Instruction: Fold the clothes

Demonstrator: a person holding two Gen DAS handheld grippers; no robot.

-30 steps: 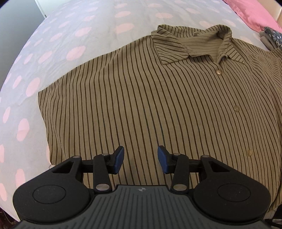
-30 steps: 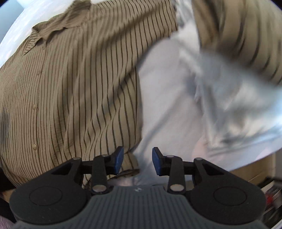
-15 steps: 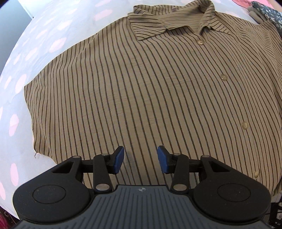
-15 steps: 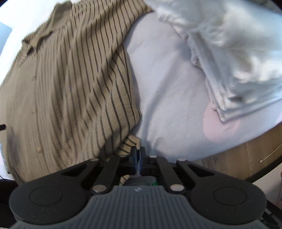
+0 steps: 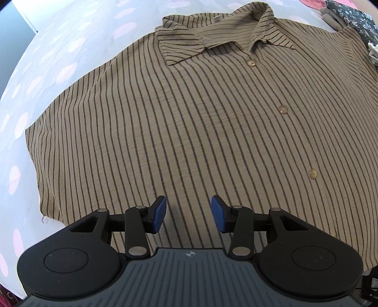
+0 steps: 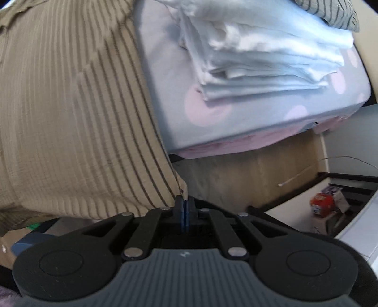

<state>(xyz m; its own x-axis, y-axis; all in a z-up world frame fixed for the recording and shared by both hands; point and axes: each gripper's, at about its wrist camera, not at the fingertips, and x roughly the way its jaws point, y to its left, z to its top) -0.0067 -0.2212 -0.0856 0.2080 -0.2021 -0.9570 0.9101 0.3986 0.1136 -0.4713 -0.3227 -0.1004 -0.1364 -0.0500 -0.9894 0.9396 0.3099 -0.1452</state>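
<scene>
A tan shirt with dark stripes (image 5: 200,122) lies spread front up on the bed, collar (image 5: 212,35) at the far side, buttons running down its right part. My left gripper (image 5: 188,216) is open and empty, hovering over the shirt's lower part near the hem. My right gripper (image 6: 184,207) is shut on the shirt's bottom right corner (image 6: 174,189) and holds it lifted past the bed's edge; the cloth (image 6: 70,106) hangs and stretches up to the left.
The bed sheet (image 5: 47,59) is pale blue with pink dots. A stack of folded white and pale blue cloth (image 6: 259,59) sits near the bed's right corner. Dark floral clothes (image 5: 354,16) lie at the far right. Wooden floor (image 6: 236,177) and a box with items (image 6: 330,203) lie below.
My right gripper closed on the shirt's bottom right corner and pulled it up and off the bed edge. My left gripper stayed open and shifted slightly over the shirt.
</scene>
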